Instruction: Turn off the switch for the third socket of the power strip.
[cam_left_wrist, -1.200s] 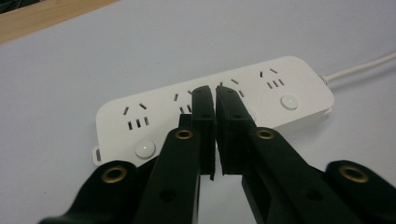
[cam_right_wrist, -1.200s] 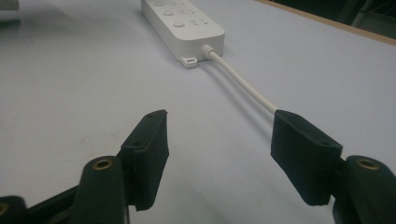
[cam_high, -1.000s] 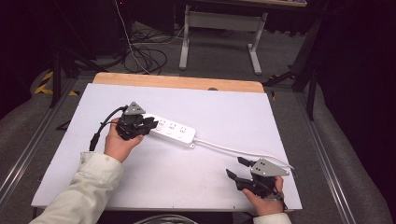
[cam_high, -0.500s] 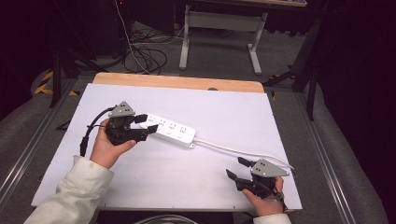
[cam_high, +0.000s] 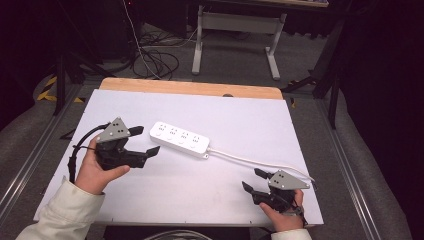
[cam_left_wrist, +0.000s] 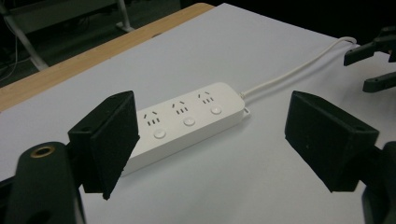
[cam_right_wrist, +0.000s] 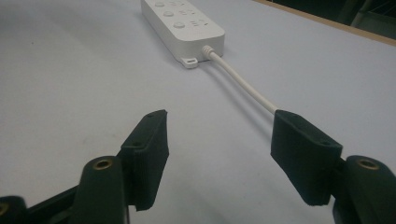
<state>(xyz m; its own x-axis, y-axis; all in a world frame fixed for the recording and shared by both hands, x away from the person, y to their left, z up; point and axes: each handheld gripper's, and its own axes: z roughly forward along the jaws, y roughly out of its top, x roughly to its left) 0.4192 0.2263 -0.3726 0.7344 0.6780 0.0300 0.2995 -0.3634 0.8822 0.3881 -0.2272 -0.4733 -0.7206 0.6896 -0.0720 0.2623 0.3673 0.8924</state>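
A white power strip (cam_high: 181, 139) lies flat in the middle of the white table (cam_high: 215, 110); its sockets and round buttons face up (cam_left_wrist: 187, 119) (cam_right_wrist: 184, 21). Its white cable (cam_high: 260, 162) runs right toward the table edge (cam_right_wrist: 240, 84). My left gripper (cam_high: 145, 141) is held just left of the strip, open, with nothing between its jaws. My right gripper (cam_high: 254, 180) rests near the front right corner, open and empty, pointing at the cable. The left gripper view also catches the right gripper (cam_left_wrist: 373, 60) far off at the upper right.
A wooden strip (cam_high: 190, 88) edges the table's far side. Beyond it stand a grey metal stand (cam_high: 235, 35) and loose black cables (cam_high: 155, 55) on the floor. Metal rails (cam_high: 350, 165) run along both table sides.
My left gripper has pulled back left and toward the front, away from the power strip's end, with its jaws now clear of it. The right gripper has stayed put.
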